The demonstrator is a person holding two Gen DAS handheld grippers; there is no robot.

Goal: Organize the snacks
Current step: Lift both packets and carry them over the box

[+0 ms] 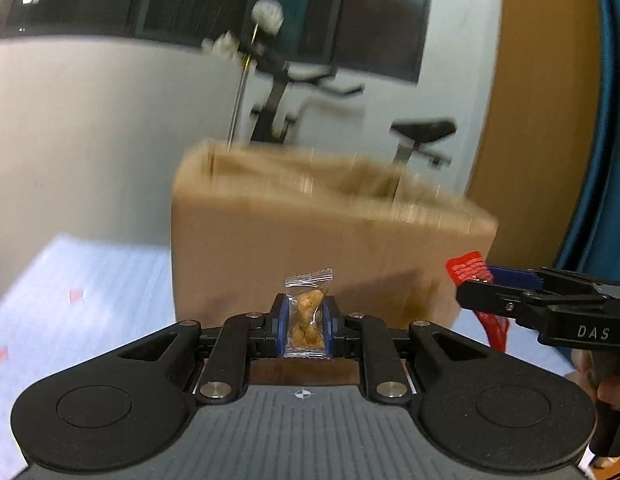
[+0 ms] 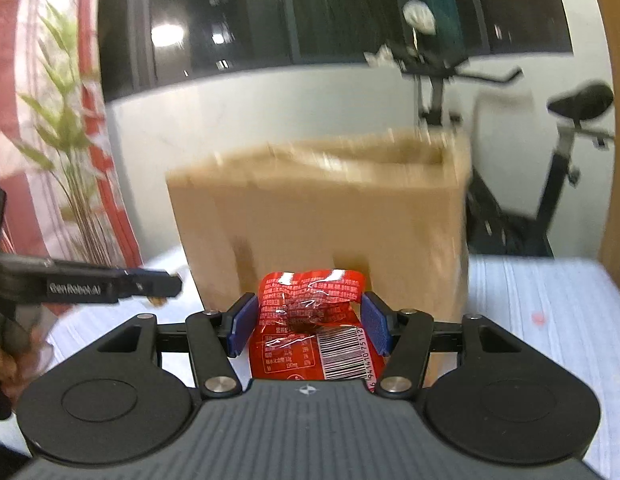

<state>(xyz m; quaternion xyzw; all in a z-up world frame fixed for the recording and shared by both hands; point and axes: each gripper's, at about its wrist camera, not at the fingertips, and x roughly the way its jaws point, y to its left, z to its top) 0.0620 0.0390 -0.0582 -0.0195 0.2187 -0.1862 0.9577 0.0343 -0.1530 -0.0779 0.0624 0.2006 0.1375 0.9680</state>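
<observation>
Closest to the left wrist camera, the left tool (image 1: 306, 318) was clenched on a small clear packet (image 1: 308, 312) holding a tan, lumpy snack, the packet standing upright between the blue pads with its crimped top edge above them. Closest to the right wrist camera, the right tool (image 2: 306, 320) was grasping a red snack packet (image 2: 310, 320), printed with white text and a barcode, its crumpled body filling the gap between the pads. Both tools were held side by side above a tabletop (image 1: 70, 280) covered in a pale, finely striped cloth with small pink marks. Beyond both packets, at the far edge of the tabletop, stood a cardboard box (image 1: 310, 240), blurred, its top open. Each tool also appeared at the edge of the other's view, the red packet sticking out from the right one. Behind the box were a white wall, dark windows and an exercise bike (image 2: 549, 160); a leafy plant (image 2: 70, 152) stood to the left.
</observation>
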